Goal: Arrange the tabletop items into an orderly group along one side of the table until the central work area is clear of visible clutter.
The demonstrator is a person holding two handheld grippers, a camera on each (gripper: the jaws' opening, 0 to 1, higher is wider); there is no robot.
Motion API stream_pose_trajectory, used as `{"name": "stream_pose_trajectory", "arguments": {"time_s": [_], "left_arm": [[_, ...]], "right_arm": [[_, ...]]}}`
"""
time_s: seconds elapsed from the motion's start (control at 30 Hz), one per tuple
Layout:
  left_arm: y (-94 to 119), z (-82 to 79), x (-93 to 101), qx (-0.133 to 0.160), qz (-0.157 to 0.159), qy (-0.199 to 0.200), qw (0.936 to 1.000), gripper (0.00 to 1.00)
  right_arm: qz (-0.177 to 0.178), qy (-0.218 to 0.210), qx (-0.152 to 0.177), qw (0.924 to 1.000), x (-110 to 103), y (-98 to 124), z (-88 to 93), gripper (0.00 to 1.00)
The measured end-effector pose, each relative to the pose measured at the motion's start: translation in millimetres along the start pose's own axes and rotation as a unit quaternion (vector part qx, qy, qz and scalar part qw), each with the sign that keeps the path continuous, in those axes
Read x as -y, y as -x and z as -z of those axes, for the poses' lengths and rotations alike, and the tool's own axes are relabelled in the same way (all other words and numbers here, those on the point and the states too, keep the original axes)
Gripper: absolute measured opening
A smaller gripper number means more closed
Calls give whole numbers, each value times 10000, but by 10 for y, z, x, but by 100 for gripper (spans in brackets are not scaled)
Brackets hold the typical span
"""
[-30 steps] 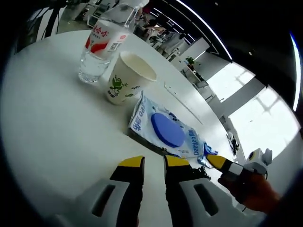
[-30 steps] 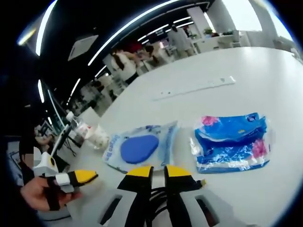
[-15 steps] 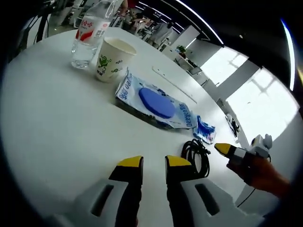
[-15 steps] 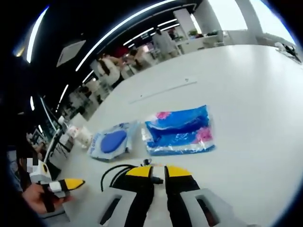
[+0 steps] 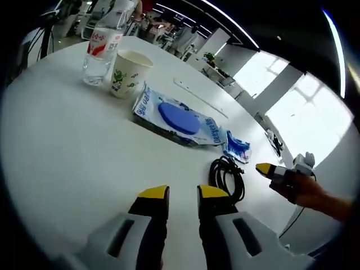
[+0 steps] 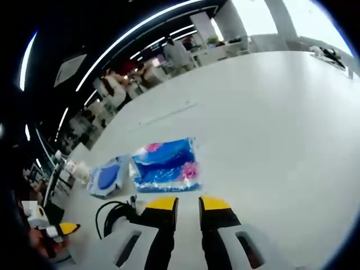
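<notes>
So, left gripper (image 5: 183, 194) at bottom centre, jaws slightly apart, nothing held; water bottle (image 5: 101, 48), paper cup (image 5: 126, 73), wipes pack (image 5: 180, 118) lined toward upper left, black cable (image 5: 228, 177) coiled just right of the jaws; right gripper (image 6: 188, 205) jaws apart too, blue packet (image 6: 166, 166) just above, bare white table (image 6: 270, 124) stretching right

White table (image 5: 67, 146): bottle (image 5: 102, 46), cup (image 5: 128, 73), wipes pack (image 5: 179, 119), blue packet (image 6: 164, 164), cable (image 5: 228, 179).

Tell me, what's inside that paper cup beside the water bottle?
The paper cup stands upright with its mouth open, touching or nearly touching the water bottle. Only the pale upper inner wall shows, with nothing sticking out. Its bottom is hidden by the rim, so contents there cannot be seen.
</notes>
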State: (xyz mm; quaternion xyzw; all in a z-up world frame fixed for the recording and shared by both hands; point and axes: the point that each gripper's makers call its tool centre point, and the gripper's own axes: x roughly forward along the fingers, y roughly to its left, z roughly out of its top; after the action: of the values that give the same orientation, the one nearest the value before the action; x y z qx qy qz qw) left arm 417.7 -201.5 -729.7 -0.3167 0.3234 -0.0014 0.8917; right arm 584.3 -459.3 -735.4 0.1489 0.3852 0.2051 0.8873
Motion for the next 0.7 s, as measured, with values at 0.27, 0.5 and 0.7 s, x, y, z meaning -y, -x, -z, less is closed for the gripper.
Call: {"name": "stream_pose_trajectory", "arguments": {"time_s": [0.27, 0.5, 0.7], "left_arm": [[101, -1, -12, 77, -59, -15, 10000, 18], [223, -76, -46, 269, -179, 70, 9995, 18], [289, -84, -66, 348, -254, 152, 9990, 18]], "right_arm": [[28, 201, -134, 9997, -32, -165, -87, 18], [30, 376, -284, 9989, -37, -359, -170, 19], [71, 568, -480, 9972, -13, -451, -178, 10]]}}
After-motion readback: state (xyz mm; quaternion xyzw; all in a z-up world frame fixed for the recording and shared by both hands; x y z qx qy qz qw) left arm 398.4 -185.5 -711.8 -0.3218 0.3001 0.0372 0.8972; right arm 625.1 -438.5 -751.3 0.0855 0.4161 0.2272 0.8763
